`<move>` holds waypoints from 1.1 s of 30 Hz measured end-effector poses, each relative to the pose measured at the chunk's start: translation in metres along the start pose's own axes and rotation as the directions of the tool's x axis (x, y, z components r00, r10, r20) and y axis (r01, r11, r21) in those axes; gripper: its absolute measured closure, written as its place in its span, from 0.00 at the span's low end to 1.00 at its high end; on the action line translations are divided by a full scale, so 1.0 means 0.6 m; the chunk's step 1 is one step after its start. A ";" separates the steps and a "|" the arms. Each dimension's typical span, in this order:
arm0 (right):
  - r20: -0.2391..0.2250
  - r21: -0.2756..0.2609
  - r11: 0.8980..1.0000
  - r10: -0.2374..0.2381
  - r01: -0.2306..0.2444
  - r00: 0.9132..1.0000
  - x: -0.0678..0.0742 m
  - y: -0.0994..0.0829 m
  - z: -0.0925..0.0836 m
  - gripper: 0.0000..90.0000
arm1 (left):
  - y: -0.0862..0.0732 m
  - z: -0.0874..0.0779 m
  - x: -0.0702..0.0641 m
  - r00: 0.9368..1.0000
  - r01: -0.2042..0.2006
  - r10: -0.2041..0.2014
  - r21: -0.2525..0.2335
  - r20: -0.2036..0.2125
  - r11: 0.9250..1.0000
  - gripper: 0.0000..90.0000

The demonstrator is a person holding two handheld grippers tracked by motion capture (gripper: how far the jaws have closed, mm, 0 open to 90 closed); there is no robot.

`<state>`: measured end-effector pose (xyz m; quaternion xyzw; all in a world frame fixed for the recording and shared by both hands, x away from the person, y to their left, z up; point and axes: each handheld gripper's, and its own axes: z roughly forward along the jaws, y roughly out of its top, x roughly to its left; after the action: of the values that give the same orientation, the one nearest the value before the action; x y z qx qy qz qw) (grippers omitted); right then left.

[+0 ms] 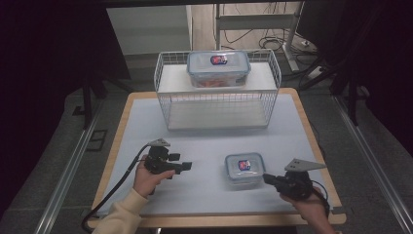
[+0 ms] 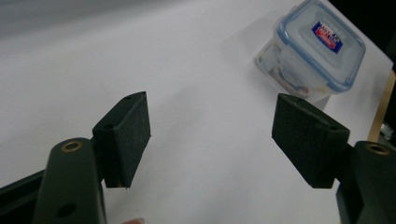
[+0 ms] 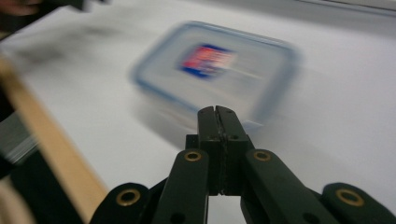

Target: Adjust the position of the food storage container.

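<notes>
- From the high view: a small lidded box (image 1: 244, 169) sits on the table (image 1: 204, 141) toward the near right, and both tools flank it. The left tool (image 1: 187, 166) hangs well to its left with its tip aimed that way; the right tool (image 1: 266, 178) noses in at the box's near right corner, just beside it (touching or not, I can't tell from up here). At the back, a wire rack (image 1: 217, 92) carries a bigger lidded box (image 1: 218, 68) on its top shelf. My read: this is the approach, nothing is held yet.
- Left gripper view: the left tool (image 2: 212, 140) has its jaws spread wide, bare table between them, and the small box (image 2: 310, 51) is up at the top right, well apart. The next move would need a swing toward the box, lining the jaws up on either side of it.
- Right gripper view: the right tool (image 3: 217, 114) has its jaws pressed together on nothing, the tip right at the box's (image 3: 212, 70) near edge. It would have to open before any grasp.
- Hard to make out: the box here is smeared by motion blur, so the label print and the lid clips are unreadable, and the contents stay unclear.
</notes>
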<state>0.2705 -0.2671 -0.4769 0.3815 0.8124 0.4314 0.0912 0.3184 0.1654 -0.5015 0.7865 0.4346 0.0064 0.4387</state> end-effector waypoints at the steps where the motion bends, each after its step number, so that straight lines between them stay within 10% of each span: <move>1: 0.024 0.003 1.000 0.020 -0.020 1.000 -0.013 -0.003 -0.002 0.99 | -0.001 -0.001 -0.001 1.000 -0.006 0.006 0.002 -0.005 1.000 0.31; 9: 0.100 0.095 0.992 0.072 -0.081 0.992 -0.066 -0.015 0.040 0.99 | -0.004 0.001 -0.004 1.000 -0.006 0.006 0.005 0.003 1.000 0.31; 33: 0.038 0.103 0.994 0.040 -0.044 0.998 -0.013 0.023 0.116 0.99 | -0.004 -0.001 -0.001 1.000 -0.003 0.003 0.004 -0.004 1.000 0.31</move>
<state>0.3167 -0.2241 -0.5100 0.4105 0.8238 0.3835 0.0766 0.3164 0.1661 -0.5024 0.7880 0.4345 0.0077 0.4362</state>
